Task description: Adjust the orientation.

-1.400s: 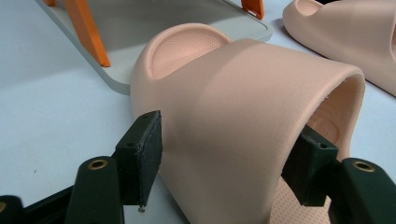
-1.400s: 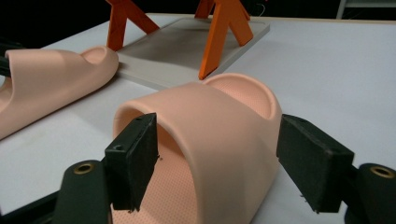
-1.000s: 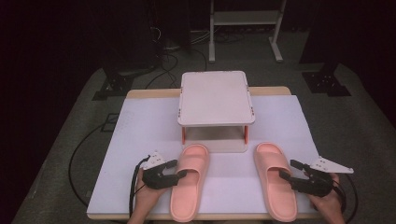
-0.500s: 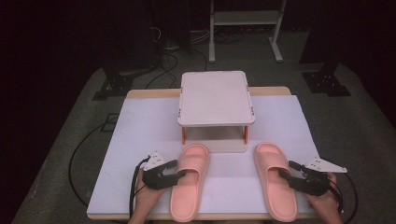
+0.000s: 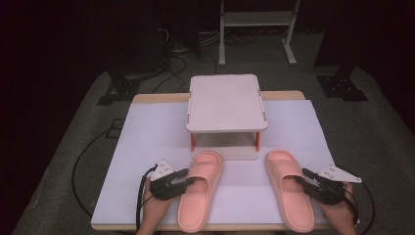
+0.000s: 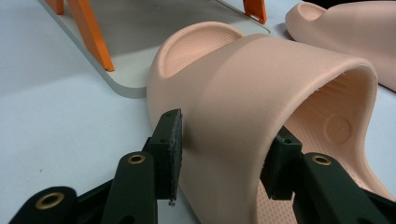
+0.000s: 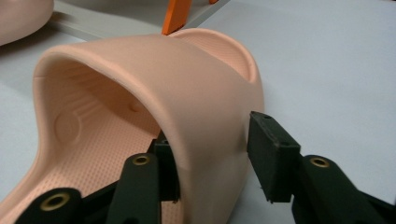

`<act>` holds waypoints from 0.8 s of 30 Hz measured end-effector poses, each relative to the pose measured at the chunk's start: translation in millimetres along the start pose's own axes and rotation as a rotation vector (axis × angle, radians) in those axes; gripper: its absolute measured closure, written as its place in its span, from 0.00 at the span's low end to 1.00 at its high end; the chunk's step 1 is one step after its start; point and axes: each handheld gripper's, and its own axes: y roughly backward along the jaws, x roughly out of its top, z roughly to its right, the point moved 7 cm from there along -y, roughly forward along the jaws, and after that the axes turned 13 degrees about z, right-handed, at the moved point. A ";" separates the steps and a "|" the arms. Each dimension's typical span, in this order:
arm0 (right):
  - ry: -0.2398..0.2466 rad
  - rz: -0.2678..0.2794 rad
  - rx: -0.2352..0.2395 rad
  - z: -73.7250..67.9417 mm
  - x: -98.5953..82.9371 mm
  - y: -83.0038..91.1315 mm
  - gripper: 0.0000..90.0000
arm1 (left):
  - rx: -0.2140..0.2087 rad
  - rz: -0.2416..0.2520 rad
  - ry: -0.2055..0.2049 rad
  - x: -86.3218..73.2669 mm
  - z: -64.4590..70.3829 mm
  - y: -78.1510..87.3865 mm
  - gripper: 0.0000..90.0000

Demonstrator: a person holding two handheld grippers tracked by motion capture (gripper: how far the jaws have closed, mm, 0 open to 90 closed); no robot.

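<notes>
The left slipper [image 5: 198, 193] and right slipper [image 5: 288, 193] are laid side by side on the table [image 5: 147, 147], in front of a small rack [image 5: 226, 103]. The left slipper's strap is straddled by the open left tool [image 6: 219, 158], one jaw outside and one inside. The right slipper's strap is likewise straddled by the open right tool [image 7: 212, 168], not yet clamped.

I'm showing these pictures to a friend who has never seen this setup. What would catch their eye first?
Two pink slippers, the left slipper and the right slipper, lie side by side on the white table near its front edge. Each has a black gripper straddling its strap from the outer side, jaws open: the left gripper and the right gripper. Behind the slippers stands a small white shelf on orange legs.
</notes>
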 end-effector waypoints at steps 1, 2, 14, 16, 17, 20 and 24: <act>0.000 0.000 0.000 0.0 0.0 0.0 0.66 | 0.000 0.001 0.002 0.0 0.3 0.0 0.62; -0.001 -0.001 -0.006 1.2 0.1 0.4 0.68 | -0.001 0.003 0.002 0.0 0.7 -0.2 0.64; -0.019 -0.011 -0.001 -1.4 0.7 0.5 0.78 | -0.003 0.017 0.023 0.9 -0.4 2.0 0.71; -0.016 -0.010 0.000 -2.1 1.1 0.2 0.79 | -0.005 0.019 0.023 1.3 -0.5 2.2 0.71; -0.010 -0.012 0.003 -2.7 1.4 0.0 0.79 | -0.004 0.021 0.026 1.7 -0.1 2.4 0.72; -0.007 -0.009 0.013 -5.3 2.6 -0.3 0.82 | -0.010 0.033 0.034 3.1 1.0 2.8 0.73; -0.006 -0.012 0.014 -7.5 3.8 -0.9 0.83 | -0.009 0.040 0.042 4.5 0.3 3.8 0.73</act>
